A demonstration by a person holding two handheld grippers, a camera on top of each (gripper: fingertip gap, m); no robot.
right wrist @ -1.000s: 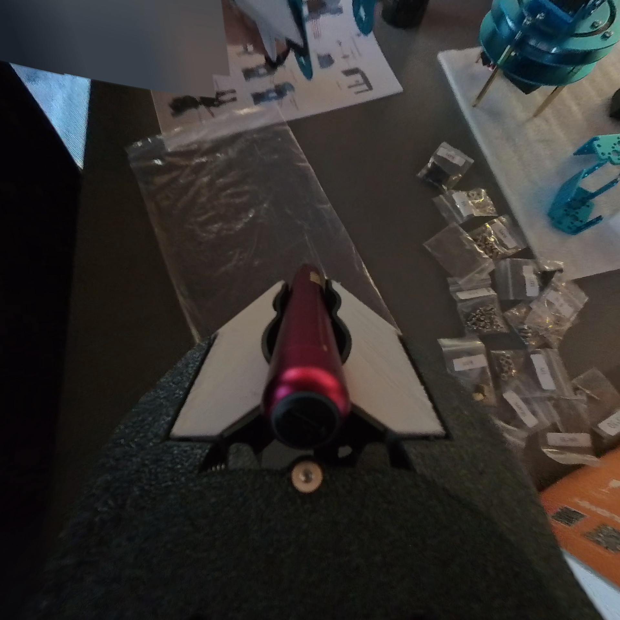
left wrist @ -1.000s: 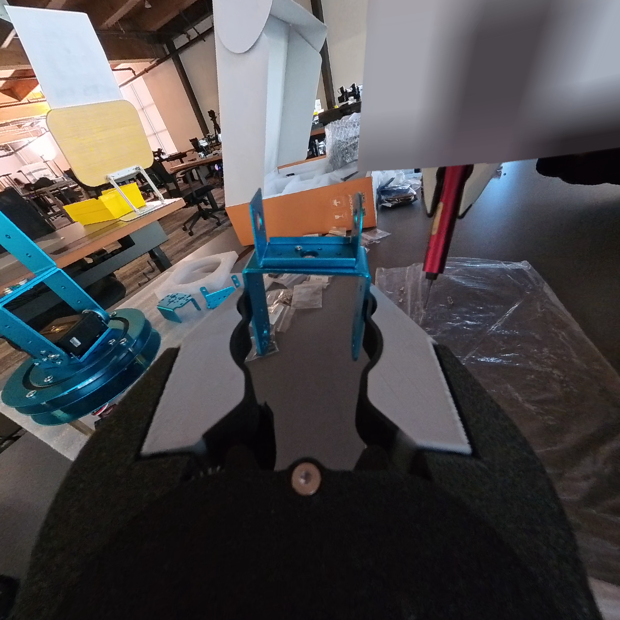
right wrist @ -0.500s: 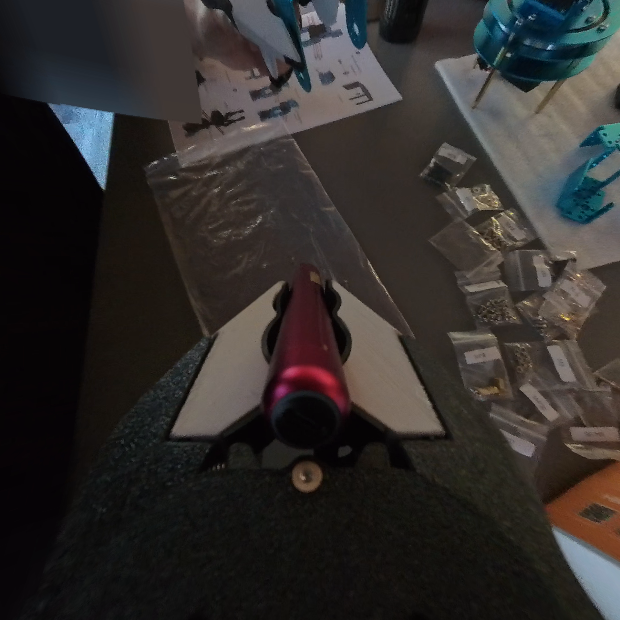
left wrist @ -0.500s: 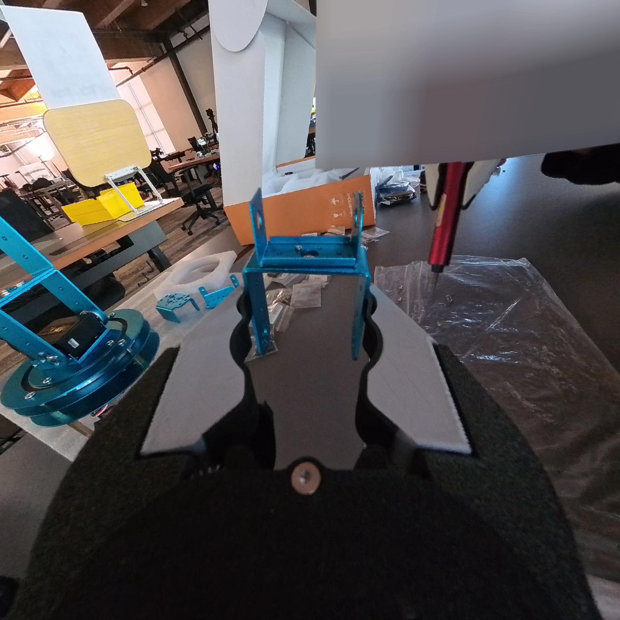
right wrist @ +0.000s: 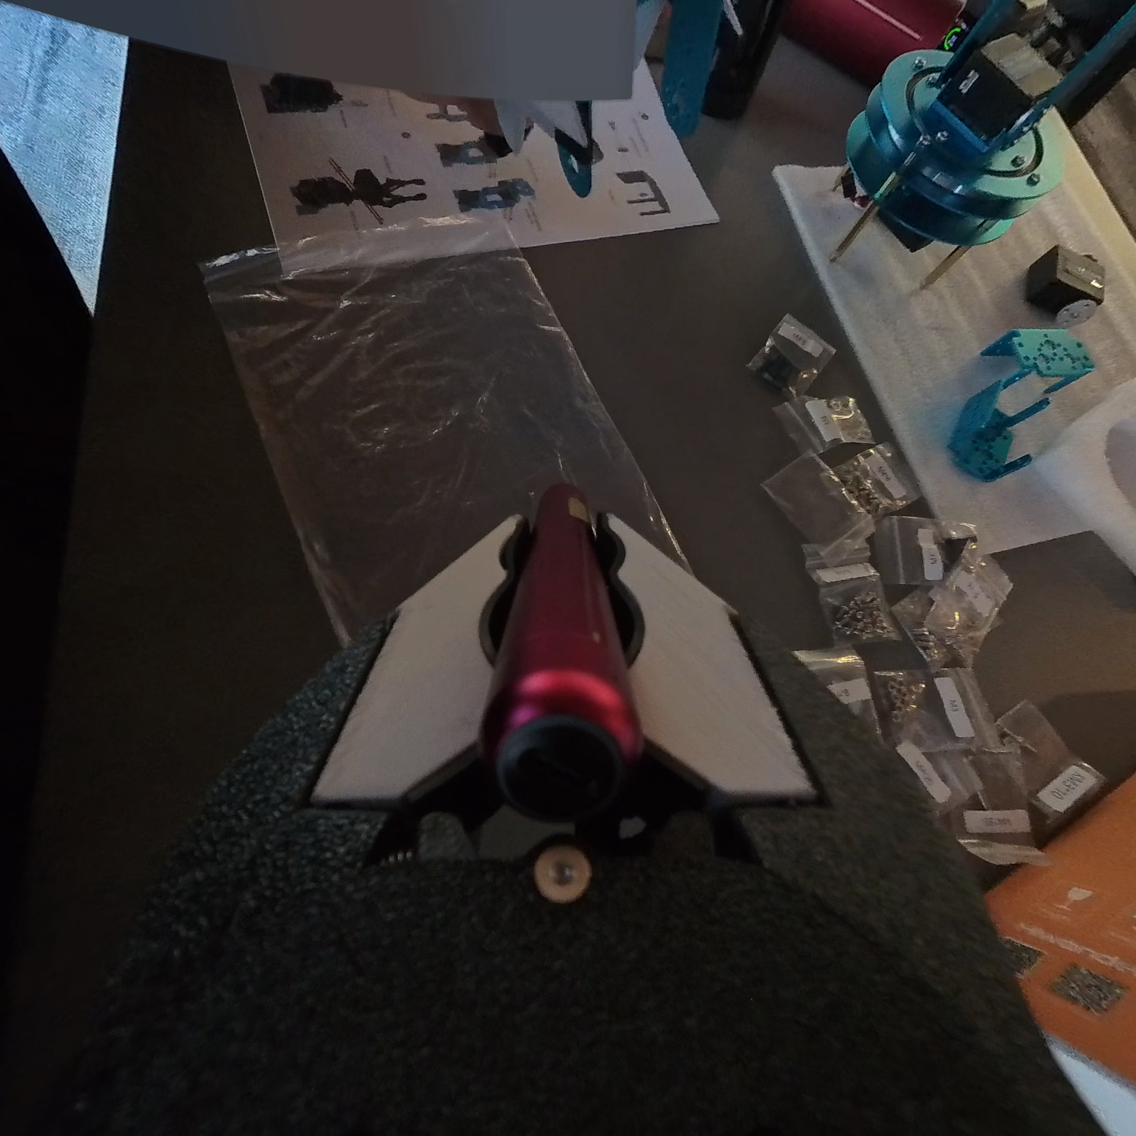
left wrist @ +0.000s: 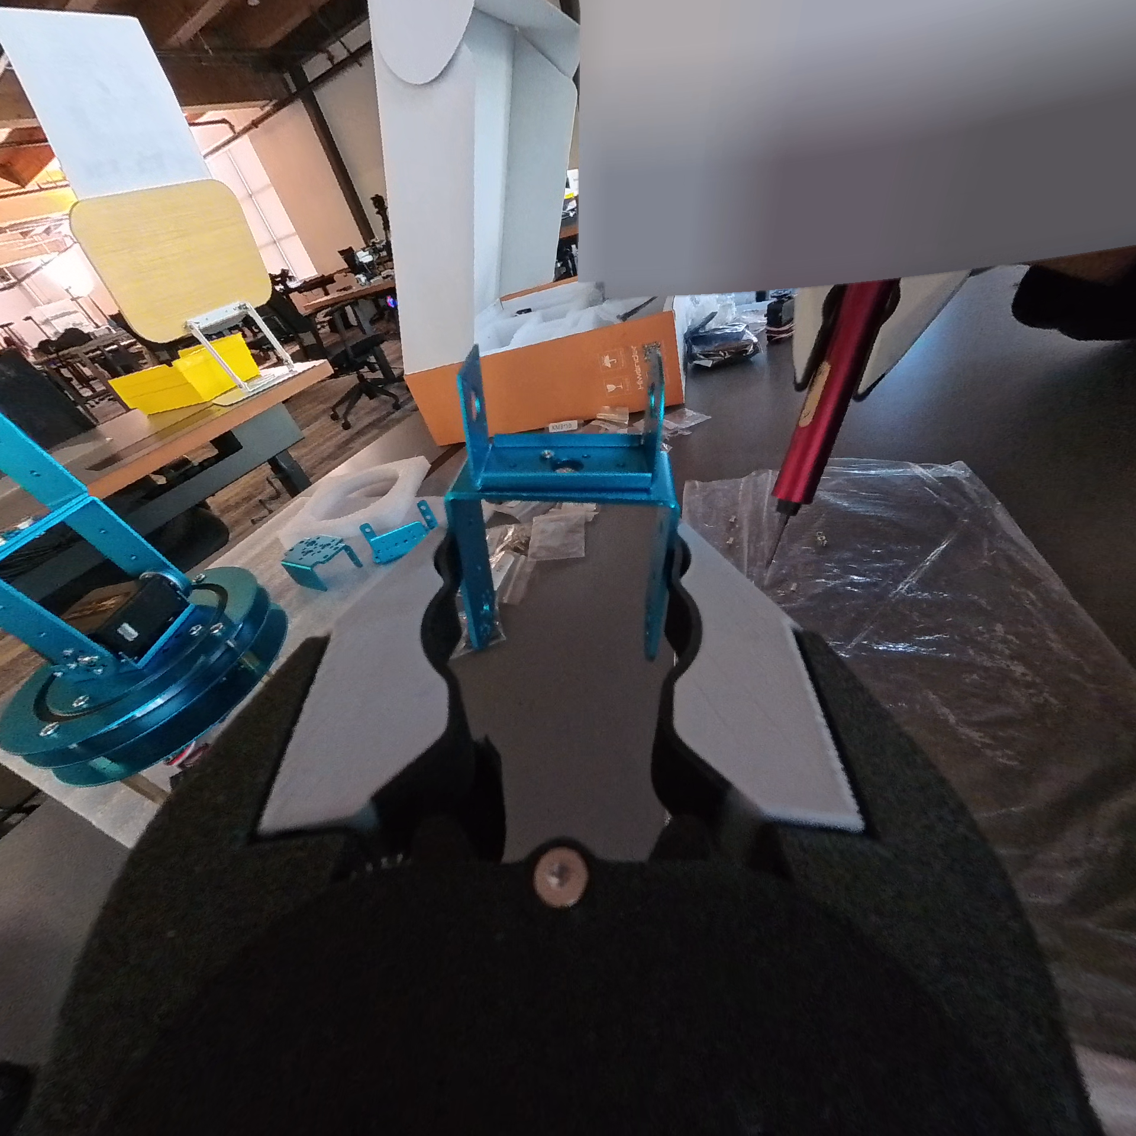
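My left gripper (left wrist: 562, 571) is shut on a blue metal bracket assembly (left wrist: 565, 479), two U-brackets joined back to back, and holds it upright above the dark table. My right gripper (right wrist: 562, 528) is shut on a red screwdriver (right wrist: 565, 615) that points down along its fingers. In the left wrist view the screwdriver (left wrist: 824, 399) hangs to the right of the bracket, its tip just above a clear plastic bag (left wrist: 922, 584) with a few small screws on it. The bag also shows in the right wrist view (right wrist: 399, 381), with the left gripper and bracket (right wrist: 578, 166) beyond it.
A blue turntable base with arm struts (left wrist: 135, 664) stands at the left on white foam (right wrist: 922, 369). Loose blue brackets (left wrist: 319, 553), several small bags of screws (right wrist: 891, 584), a black servo (right wrist: 1066, 286), an instruction sheet (right wrist: 479, 166) and an open orange box (left wrist: 553, 381) surround the work area.
The red screwdriver rose slightly, then came back down toward the plastic bag, and the right wrist view now takes in more of the far table. The left gripper and bracket stayed still.
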